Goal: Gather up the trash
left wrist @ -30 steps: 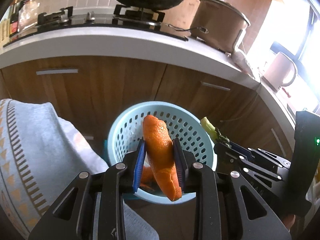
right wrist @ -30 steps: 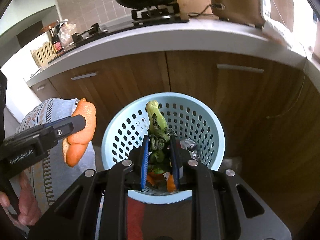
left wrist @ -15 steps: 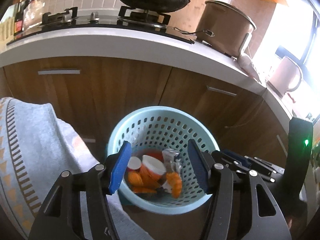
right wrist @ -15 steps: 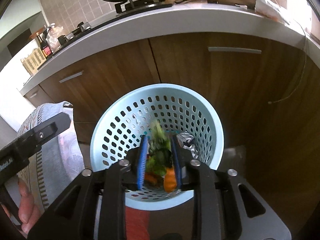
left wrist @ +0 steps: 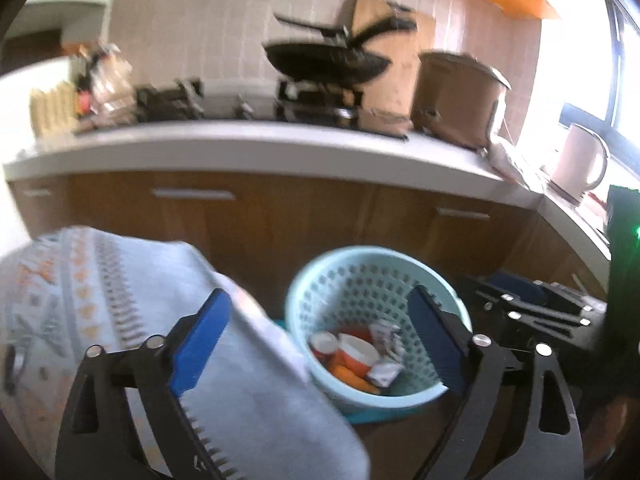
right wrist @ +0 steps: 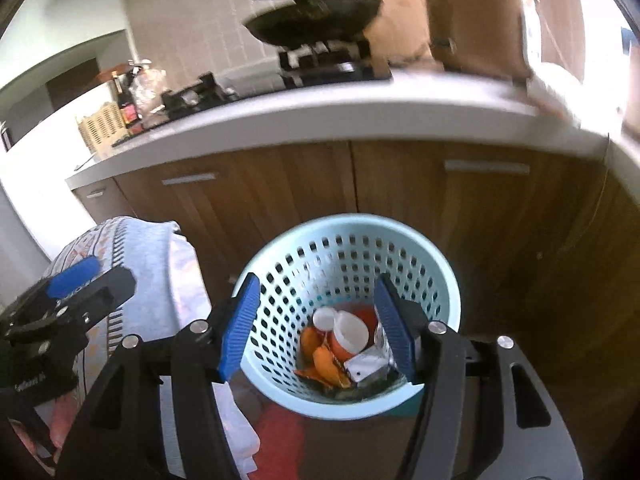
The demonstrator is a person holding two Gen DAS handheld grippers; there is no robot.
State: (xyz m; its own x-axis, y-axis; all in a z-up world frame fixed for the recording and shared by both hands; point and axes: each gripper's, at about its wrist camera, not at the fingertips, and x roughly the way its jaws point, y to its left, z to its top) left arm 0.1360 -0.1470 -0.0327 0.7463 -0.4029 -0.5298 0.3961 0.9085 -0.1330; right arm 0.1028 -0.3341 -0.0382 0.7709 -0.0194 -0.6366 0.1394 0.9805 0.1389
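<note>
Fingers of left gripper (left wrist: 320, 340) & right gripper (right wrist: 316, 324) opening, nothing between; pale-blue perforated plastic basket (right wrist: 436, 264) w/ scraps lower centre.

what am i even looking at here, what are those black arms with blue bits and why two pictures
Those are not robot arms. A person holds a hand-held grasping tool in each hand, and each tool carries a wide-angle camera looking along its two fingers. One picture comes from the left tool, the other from the right tool.

The blue bits are the grip pads on the fingers. Both tools' jaws are opening, with nothing between them.

Below them stands a pale blue perforated basket used as a bin, in front of wooden kitchen cabinets. In it lie orange peel pieces, a small orange and white cup and crumpled silver wrappers. The patterned cloth on the left probably covers the person's knee.
</note>
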